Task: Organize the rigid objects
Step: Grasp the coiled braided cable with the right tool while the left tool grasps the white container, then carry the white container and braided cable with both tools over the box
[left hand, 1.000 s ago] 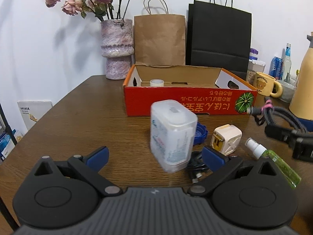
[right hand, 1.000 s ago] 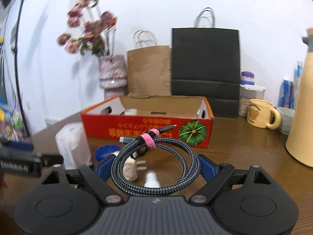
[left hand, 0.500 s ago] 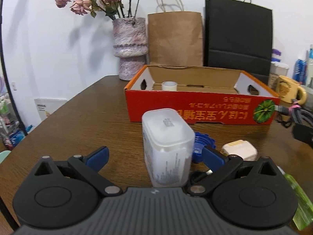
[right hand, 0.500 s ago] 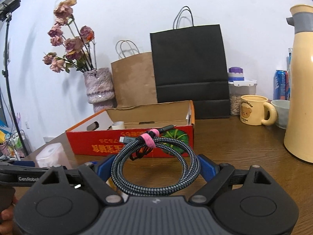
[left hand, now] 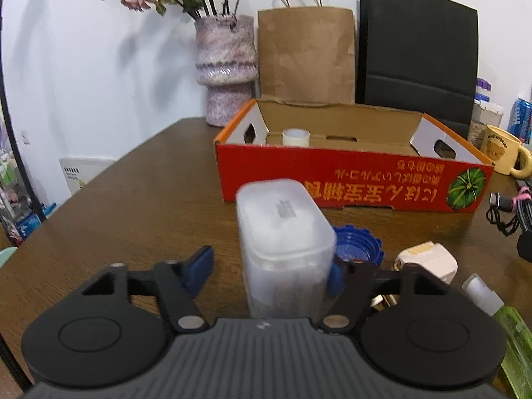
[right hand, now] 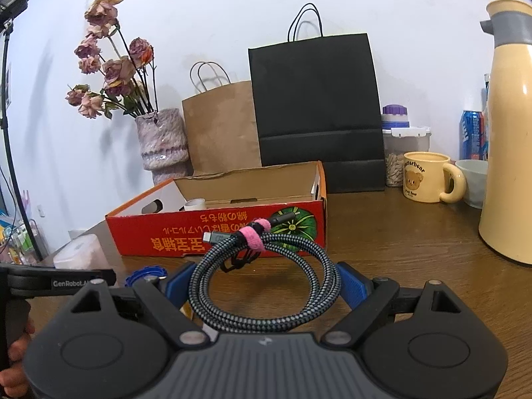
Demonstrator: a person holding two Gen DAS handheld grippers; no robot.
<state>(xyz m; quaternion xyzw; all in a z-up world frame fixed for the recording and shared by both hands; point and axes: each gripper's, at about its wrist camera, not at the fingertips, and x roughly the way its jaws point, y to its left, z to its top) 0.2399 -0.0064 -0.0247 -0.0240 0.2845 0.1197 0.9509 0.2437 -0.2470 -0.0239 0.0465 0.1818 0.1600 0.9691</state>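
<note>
A frosted white plastic container stands upright between the fingers of my left gripper; the right pad touches it, the left pad is apart, so the jaws are open. It also shows in the right wrist view. My right gripper is shut on a coiled braided cable with a pink strap, held above the table. The open red cardboard box lies ahead, holding a white tape roll; the box also shows in the right wrist view.
A blue cap, a cream plug adapter and a green spray bottle lie right of the container. Vase, paper bags, bear mug and cream thermos stand behind and right.
My left gripper has closed in around the white container, which now stands upright between the fingers. My right gripper has swung right and a little forward with the cable.
</note>
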